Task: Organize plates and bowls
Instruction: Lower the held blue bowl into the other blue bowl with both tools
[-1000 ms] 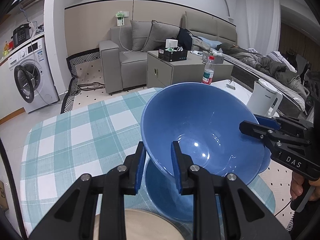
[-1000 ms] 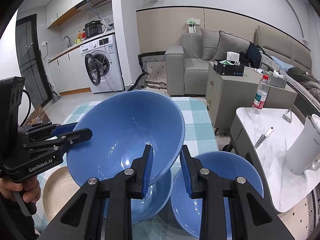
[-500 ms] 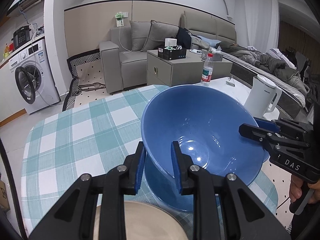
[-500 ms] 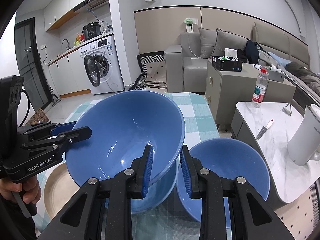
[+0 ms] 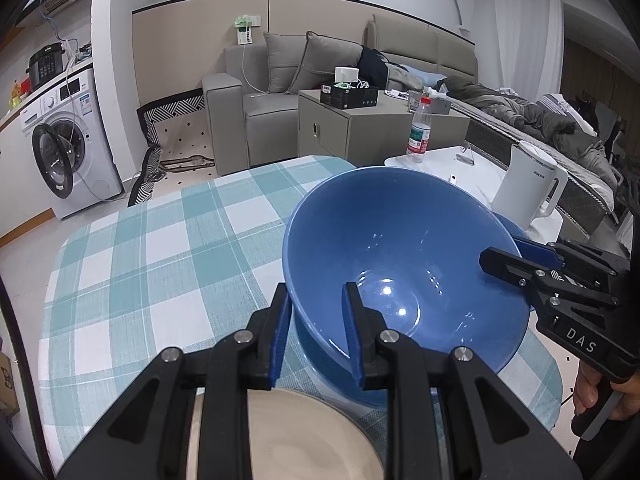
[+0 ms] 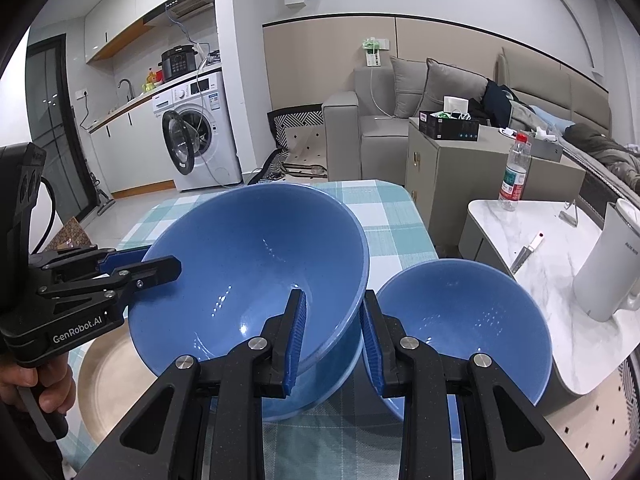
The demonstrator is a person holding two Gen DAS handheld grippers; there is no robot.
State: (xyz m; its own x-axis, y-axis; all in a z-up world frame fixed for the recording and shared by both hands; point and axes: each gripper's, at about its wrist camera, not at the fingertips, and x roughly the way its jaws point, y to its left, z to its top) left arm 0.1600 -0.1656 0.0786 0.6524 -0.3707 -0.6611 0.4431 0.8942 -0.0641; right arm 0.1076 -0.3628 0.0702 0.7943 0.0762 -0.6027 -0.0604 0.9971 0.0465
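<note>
A large blue bowl (image 5: 400, 256) (image 6: 248, 264) is held tilted between both grippers, low over a second blue bowl (image 5: 340, 376) (image 6: 320, 376) that rests on the checked tablecloth. My left gripper (image 5: 316, 336) is shut on its near rim; in the right wrist view it (image 6: 160, 264) grips the bowl's left rim. My right gripper (image 6: 332, 344) is shut on the opposite rim; in the left wrist view it (image 5: 504, 256) shows at the right. A smaller blue bowl (image 6: 464, 328) sits to the right. A beige plate (image 5: 280, 436) (image 6: 108, 376) lies near the left gripper.
The table (image 5: 152, 264) has a teal checked cloth and ends just right of the bowls. A white marble side table (image 6: 552, 264) holds a white kettle (image 6: 608, 264), a bottle (image 6: 516, 172) and a knife. A sofa, a cabinet and a washing machine stand behind.
The held blue bowl has come down closer onto the bowl beneath it. Both grippers have kept their grip on its rim. The beige plate shows more under the left gripper.
</note>
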